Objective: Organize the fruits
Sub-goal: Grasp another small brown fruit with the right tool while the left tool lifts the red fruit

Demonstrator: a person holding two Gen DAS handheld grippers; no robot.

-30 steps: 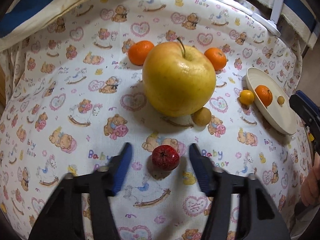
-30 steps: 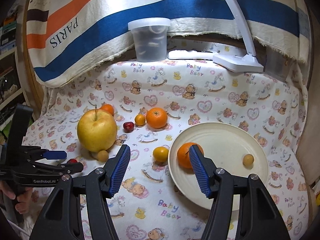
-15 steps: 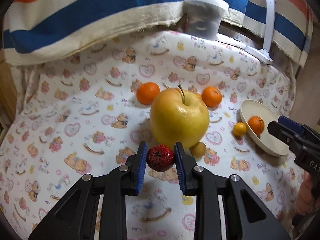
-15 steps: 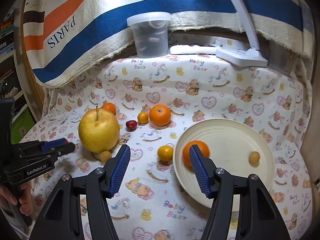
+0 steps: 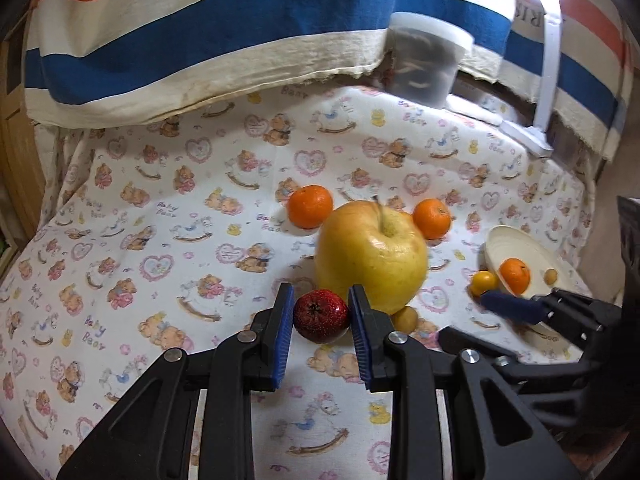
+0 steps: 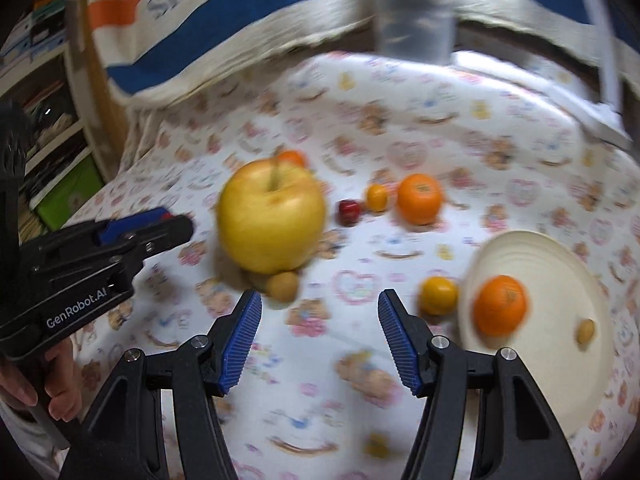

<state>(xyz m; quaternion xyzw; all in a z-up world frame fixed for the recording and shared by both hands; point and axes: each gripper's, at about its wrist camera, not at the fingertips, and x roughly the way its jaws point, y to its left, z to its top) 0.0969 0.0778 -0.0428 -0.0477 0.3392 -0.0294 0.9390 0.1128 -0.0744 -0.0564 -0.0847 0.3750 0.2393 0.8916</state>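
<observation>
In the left wrist view my left gripper [image 5: 320,300] is shut on a small red fruit [image 5: 320,316], held just above the bear-print cloth in front of the big yellow apple [image 5: 372,256]. Moving and blurred, my right gripper [image 6: 319,300] hangs over bare cloth with its jaws closing and nothing between them. A small tan fruit [image 6: 283,286] lies just beyond its left finger, against the apple [image 6: 272,216]. A small yellow fruit [image 6: 438,295] sits beside the cream plate [image 6: 560,272], which holds a mandarin [image 6: 500,311] and a tan fruit [image 6: 585,330].
Two mandarins [image 5: 310,206] [image 5: 432,218] lie behind the apple, with another red fruit [image 6: 349,211] and a yellow one [image 6: 377,197] near them. A clear tub [image 5: 428,64] and a white lamp [image 5: 548,80] stand at the back under a striped cloth. Shelves stand at the left.
My left gripper closed on the red fruit and lifted it off the cloth. My right gripper swung left from the plate toward the apple, its jaws narrowing.
</observation>
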